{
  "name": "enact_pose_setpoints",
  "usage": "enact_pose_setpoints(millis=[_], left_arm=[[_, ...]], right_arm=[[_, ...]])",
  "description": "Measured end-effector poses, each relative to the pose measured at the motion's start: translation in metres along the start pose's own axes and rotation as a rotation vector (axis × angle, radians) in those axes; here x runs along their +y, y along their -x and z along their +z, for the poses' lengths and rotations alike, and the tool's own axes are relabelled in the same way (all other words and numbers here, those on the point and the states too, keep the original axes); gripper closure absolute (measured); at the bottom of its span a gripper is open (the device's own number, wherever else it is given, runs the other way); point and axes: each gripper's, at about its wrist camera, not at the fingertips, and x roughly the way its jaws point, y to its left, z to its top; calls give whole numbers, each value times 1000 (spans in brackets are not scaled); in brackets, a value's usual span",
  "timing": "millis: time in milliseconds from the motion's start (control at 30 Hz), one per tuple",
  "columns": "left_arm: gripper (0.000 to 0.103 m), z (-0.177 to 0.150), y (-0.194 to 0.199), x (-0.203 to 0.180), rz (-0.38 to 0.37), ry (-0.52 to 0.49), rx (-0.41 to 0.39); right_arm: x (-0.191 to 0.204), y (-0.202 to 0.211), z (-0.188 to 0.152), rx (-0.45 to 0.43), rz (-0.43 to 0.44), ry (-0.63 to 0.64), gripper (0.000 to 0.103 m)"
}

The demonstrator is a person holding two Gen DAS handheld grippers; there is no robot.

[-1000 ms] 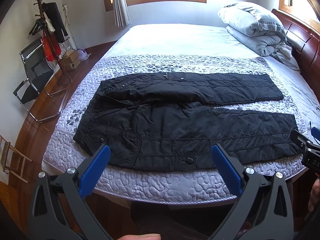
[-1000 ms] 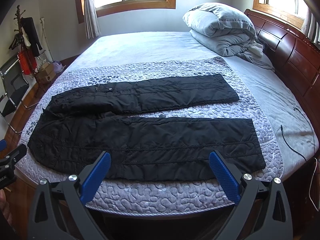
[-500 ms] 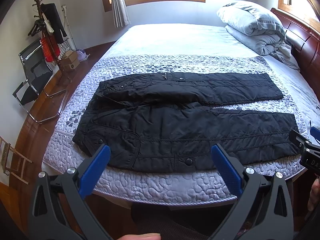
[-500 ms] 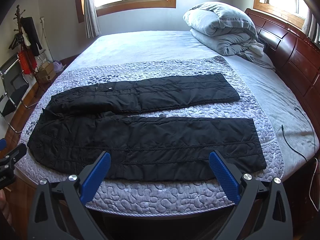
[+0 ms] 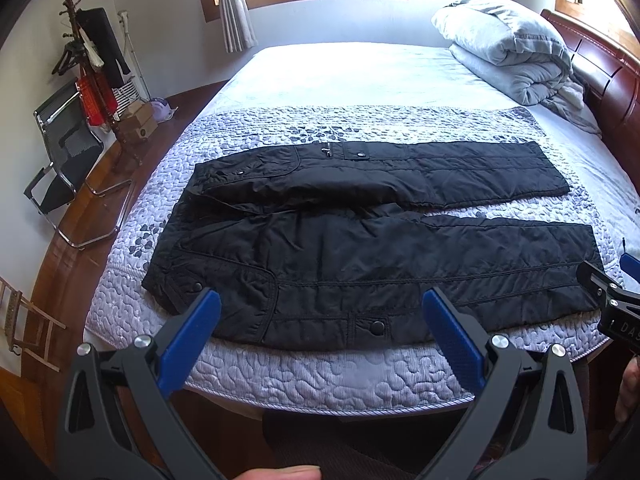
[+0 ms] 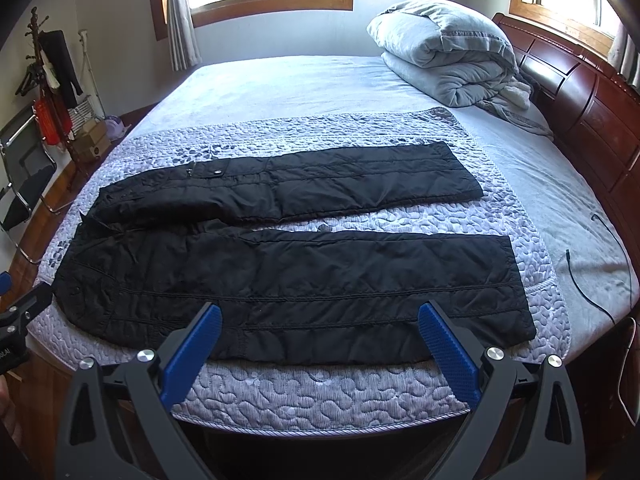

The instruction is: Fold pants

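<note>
Left wrist view: pants (image 5: 360,248) lie just beyond the open left tool (image 5: 320,308).

The pants (image 5: 360,248) lie on the quilt (image 5: 320,376) across the bed's (image 6: 320,80) near end, waist left, legs running right. A folded duvet (image 6: 448,52) sits behind at right against the headboard (image 6: 580,96); a chair (image 5: 64,156) stands left of the bed.

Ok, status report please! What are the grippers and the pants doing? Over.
Left gripper open, right gripper open, both empty. Pants flat on the quilt, legs apart, unfolded. Nothing on them.
</note>
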Motion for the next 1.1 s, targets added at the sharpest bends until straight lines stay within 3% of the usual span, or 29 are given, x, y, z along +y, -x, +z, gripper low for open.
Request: enact_pose_setpoints(millis=[467,600,667,767,900,1100], left_arm=[[2,11,-24,-2,-4,10,21],[3,17,-34,3,-35,41,11],[3,23,-43,8,-46,56,24],[2,40,-66,25,-22,69,56],[2,88,-121,70,-21,96,145],[3,168,-261,200,-78,383,439]], right_arm=[[-6,-21,9,26,-8,-8,3],[-10,-33,15,41,-13,6,3],[-16,-39,28,17,-63,47,3],[-30,-50,58,-66,-231,155,3],[-73,-89,118,-82,-383,235,3],[-163,-191,209,103,-401,224,3]])
